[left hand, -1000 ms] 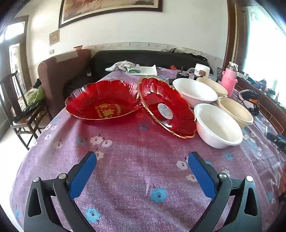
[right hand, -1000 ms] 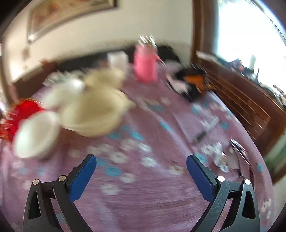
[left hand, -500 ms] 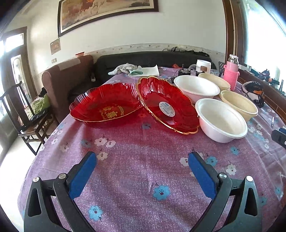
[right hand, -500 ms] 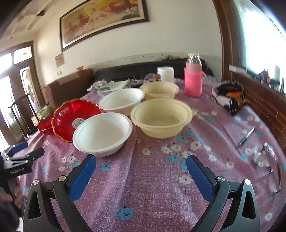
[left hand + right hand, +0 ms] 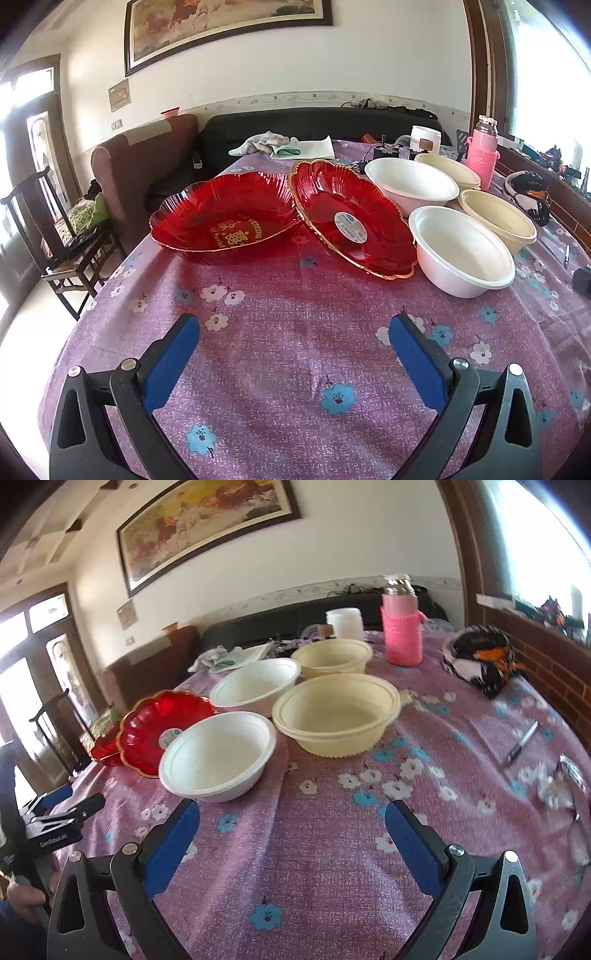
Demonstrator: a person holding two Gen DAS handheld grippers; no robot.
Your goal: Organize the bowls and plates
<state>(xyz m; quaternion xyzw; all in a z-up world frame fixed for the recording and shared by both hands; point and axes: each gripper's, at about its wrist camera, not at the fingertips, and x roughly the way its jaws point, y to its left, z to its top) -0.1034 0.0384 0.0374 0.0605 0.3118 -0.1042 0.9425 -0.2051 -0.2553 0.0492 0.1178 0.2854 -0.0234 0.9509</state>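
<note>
A floral tabletop [image 5: 295, 314] holds two red plates [image 5: 225, 218], one leaning on the other, then two white bowls [image 5: 218, 753] and two cream bowls [image 5: 336, 716], all unstacked. Both grippers, left [image 5: 293, 354] and right [image 5: 291, 830], hover wide open, empty. Sorting looks unstarted.

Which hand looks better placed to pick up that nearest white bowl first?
Probably the right. The right gripper is open and empty, with the round white plastic bowl just ahead of its fingers. The left gripper, also open, faces the red scalloped plates, so that bowl sits off to its side.
</note>
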